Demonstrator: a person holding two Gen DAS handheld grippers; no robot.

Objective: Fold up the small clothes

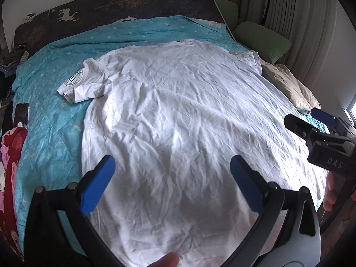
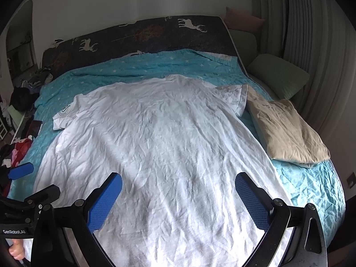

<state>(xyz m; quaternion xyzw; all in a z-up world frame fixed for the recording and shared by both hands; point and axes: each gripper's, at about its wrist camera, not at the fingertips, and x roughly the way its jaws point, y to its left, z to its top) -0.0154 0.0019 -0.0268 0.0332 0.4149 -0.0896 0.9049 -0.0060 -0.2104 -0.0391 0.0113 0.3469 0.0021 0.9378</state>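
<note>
Both wrist views look down the bed (image 1: 55, 120), sharing the white T-shirt (image 2: 155, 138).

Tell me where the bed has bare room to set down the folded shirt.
The teal quilt is bare between the white T-shirt collar and the deer-print mattress, and at the near right corner below the folded beige garment. The left edge is crowded: phone, red clothes.

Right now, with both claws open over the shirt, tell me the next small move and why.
Probably lower the left claw to the white T-shirt's left sleeve and pinch it to fold inward: the shirt lies flat, unfolded, and both claws, including the right claw, are empty.
</note>
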